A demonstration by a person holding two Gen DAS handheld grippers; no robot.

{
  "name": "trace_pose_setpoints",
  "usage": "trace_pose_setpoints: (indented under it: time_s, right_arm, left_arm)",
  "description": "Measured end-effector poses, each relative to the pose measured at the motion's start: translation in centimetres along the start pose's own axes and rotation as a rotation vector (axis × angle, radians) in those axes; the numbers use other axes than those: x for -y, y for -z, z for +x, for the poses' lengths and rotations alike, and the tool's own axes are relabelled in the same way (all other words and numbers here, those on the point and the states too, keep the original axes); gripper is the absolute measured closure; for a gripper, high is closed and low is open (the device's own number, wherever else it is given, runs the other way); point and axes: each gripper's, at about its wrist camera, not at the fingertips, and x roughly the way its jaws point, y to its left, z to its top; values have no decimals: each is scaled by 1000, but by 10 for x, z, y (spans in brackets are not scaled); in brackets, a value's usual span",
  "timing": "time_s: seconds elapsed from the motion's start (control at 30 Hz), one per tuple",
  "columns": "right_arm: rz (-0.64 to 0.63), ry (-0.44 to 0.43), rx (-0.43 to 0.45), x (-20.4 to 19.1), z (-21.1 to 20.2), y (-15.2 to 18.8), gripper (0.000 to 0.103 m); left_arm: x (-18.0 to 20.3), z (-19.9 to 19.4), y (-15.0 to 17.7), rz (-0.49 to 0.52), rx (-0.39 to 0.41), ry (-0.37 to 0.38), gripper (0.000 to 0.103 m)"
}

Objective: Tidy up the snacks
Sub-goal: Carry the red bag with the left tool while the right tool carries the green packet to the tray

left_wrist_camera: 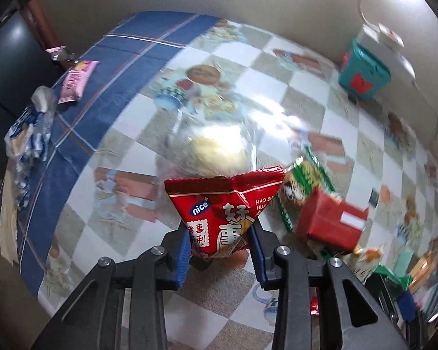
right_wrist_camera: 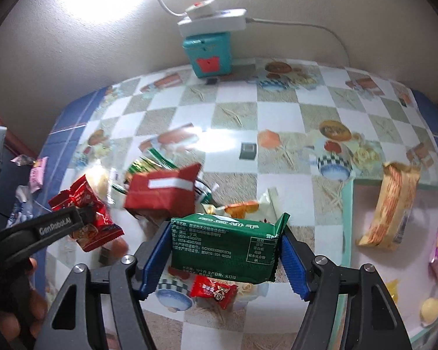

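Two packets held: right gripper (right_wrist_camera: 224, 258) jaws pinching green foil snack pack (right_wrist_camera: 223, 246), long axis crosswise; mint-rimmed tray (right_wrist_camera: 346, 233) just right of it. Left gripper (left_wrist_camera: 220, 252) jaws pinch red triangular foil packet (left_wrist_camera: 219, 213), farther from tray.

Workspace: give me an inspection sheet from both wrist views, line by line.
Surface: table under a glossy checkered cloth with food prints and a blue border.
Job's things: red snack packet in the left gripper; green snack packet in the right gripper; mint tray at right holding an orange-striped packet and other snacks.
Clutter: red box, small red candy, pink packet, crumpled wrappers.
Grippers: both shut on packets.
Cables: white cord from the power strip atop the teal box.
Surroundings: beige wall, lit lamp.
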Motion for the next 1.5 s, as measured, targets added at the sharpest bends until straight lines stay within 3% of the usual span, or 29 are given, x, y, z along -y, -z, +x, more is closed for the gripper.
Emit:
trace_pose_setpoints:
  time_s: [0.1,0.27,0.5,1.0,1.2,1.5]
  right_arm:
    - [-1,-15,39,-1,-29,-8,31]
    - [-4,-6,127,11,-81,-6,31]
    - [158,25,164,78,-123,6,30]
    - [590,237,145,282,-154,53,30]
    - [636,275,154,317,-161,55,30]
    - [629,282,165,333,-150,40,30]
  left_arm:
    - [-5,-29,2,-37,34,31,66]
    - [5,-73,20,-2,107,71,66]
    - [36,-113,57,60,158,138,66]
    - [146,-130,123,272,123,228,66]
    - [192,-131,143,371,118,239,66]
    - [240,-121,156,461,101,256,66]
